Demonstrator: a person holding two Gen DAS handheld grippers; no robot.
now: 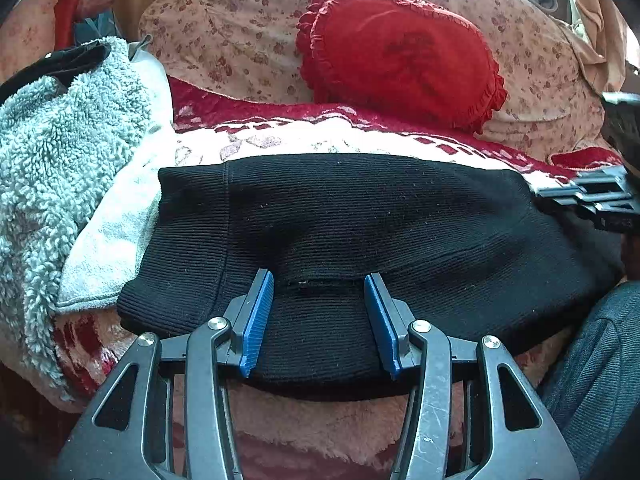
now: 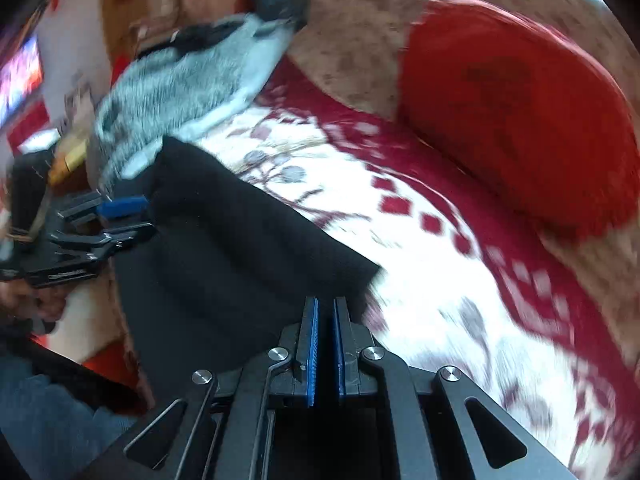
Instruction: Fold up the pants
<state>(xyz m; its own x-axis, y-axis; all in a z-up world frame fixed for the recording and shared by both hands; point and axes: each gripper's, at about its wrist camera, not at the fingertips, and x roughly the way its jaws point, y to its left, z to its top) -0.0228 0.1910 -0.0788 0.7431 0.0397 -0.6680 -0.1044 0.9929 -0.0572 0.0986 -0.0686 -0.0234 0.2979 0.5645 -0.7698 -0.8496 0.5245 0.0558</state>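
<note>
The black ribbed knit pants (image 1: 360, 216) lie folded into a compact rectangle on the red and white patterned blanket (image 1: 304, 140). My left gripper (image 1: 319, 280) is open, its blue pads (image 1: 258, 316) over the near edge of the pants, holding nothing. In the right wrist view the pants (image 2: 224, 252) lie at left. My right gripper (image 2: 325, 304) is shut with its pads almost touching, empty, at the pants' right corner. The left gripper (image 2: 120, 216) shows at far left there, and the right gripper shows at the right edge of the left wrist view (image 1: 592, 196).
A red heart-shaped ruffled cushion (image 1: 400, 56) leans on a floral pillow (image 1: 240, 28) behind the pants. A grey-green fleece garment (image 1: 60, 144) and white cloth (image 1: 116, 236) lie at left. A person's leg in dark trousers (image 1: 600, 360) is at lower right.
</note>
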